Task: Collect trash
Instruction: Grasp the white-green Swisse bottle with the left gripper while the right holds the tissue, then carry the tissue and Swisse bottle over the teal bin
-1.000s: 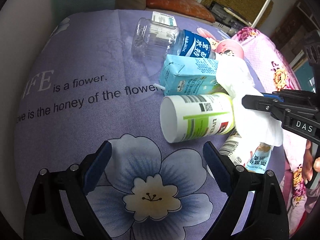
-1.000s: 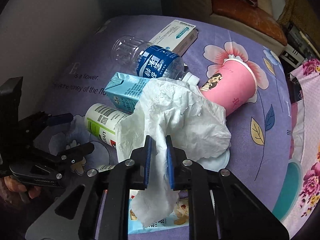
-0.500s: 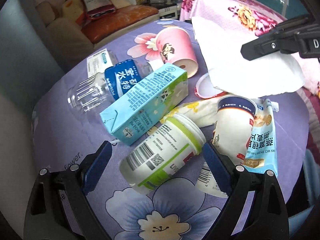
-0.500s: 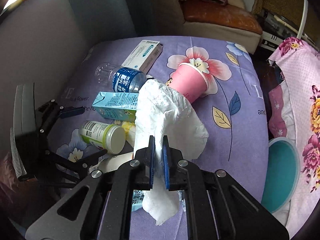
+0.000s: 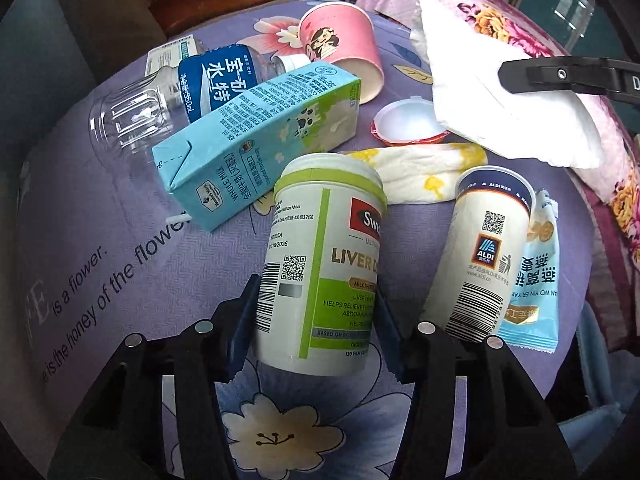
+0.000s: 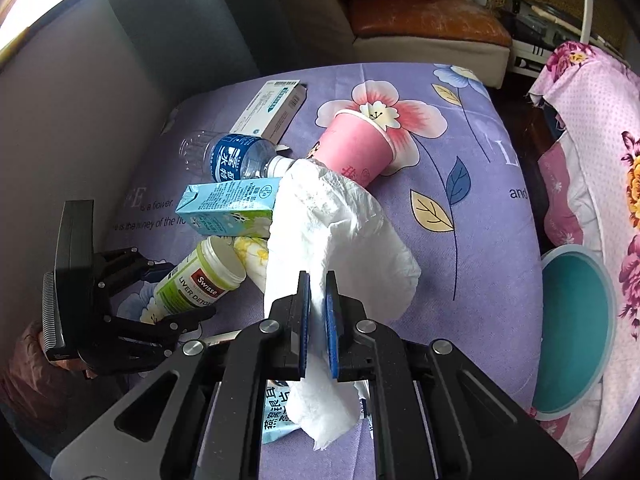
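My left gripper [image 5: 316, 312] is shut on a white supplement jar with a green band [image 5: 320, 264], which lies on the purple floral cloth; the jar also shows in the right wrist view [image 6: 200, 280]. My right gripper [image 6: 315, 308] is shut on a crumpled white tissue [image 6: 332, 236] and holds it above the pile; the tissue also shows in the left wrist view [image 5: 500, 92]. Around the jar lie a blue milk carton [image 5: 256, 144], a clear water bottle [image 5: 172, 92], a pink paper cup [image 5: 344, 44], a white Aldi cup [image 5: 480, 256] and a blue snack wrapper [image 5: 532, 280].
A teal bin [image 6: 576, 332] stands beside the table at the right. A medicine box [image 6: 272, 108] lies at the far side of the cloth. A white lid [image 5: 408, 122] and a yellow-patterned napkin [image 5: 424, 168] lie mid-pile. A pink floral cloth [image 6: 600, 120] covers furniture to the right.
My left gripper moved in on the jar and closed around it. My right gripper lifted the tissue higher and drew back from the pile.
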{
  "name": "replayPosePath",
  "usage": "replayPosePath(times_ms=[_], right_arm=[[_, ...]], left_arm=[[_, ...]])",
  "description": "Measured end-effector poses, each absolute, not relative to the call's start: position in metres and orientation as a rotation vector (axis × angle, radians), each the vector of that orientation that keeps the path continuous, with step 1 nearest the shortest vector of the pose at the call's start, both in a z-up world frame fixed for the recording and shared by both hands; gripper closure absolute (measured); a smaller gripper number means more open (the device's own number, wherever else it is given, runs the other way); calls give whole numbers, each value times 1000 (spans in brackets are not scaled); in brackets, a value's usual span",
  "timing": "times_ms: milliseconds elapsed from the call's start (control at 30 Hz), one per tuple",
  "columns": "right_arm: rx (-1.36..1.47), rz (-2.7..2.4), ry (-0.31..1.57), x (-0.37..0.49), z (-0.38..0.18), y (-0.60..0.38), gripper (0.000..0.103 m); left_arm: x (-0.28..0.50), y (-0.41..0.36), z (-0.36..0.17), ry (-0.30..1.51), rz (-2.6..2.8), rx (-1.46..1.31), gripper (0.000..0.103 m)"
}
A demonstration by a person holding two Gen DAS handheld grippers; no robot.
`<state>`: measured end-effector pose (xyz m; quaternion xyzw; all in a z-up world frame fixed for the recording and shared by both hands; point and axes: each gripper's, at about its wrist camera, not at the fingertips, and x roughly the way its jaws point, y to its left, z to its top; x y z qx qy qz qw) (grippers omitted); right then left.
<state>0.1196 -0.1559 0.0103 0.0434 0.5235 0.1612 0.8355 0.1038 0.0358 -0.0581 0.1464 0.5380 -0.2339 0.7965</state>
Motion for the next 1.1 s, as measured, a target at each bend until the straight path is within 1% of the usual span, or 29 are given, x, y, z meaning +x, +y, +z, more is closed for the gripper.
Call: replayPosePath(times_ms=[67, 167, 233, 267, 300, 467, 667, 800, 1100], right_arm=[[103, 341, 1109, 119, 9, -158, 96], [112, 334, 1111, 118, 7, -162, 96], [122, 326, 1112, 119, 5, -165, 96], [127, 323, 1111, 119, 5, -167, 96], [132, 320, 1109, 119, 5, -169, 96], [153, 313, 1096, 117, 5, -179, 96], [196, 314, 1082, 113, 5, -194, 96], [235, 306, 1052, 107, 10, -211, 96], [344, 209, 986, 80, 17, -288, 96]], left_arm=[[108, 33, -61, 1167, -481, 307, 48], [117, 31, -61, 1168, -463, 254, 40], [122, 29, -62, 1163, -435, 242, 40], [122, 28, -62, 1163, -418, 237, 42], [123, 28, -60, 1160, -398, 237, 47], [120, 37, -49, 1176, -311, 134, 47], [104, 44, -10, 1115, -320, 23, 47], [97, 20, 5, 1098, -356, 29, 47], [92, -75, 15, 1085, -471, 77, 47]])
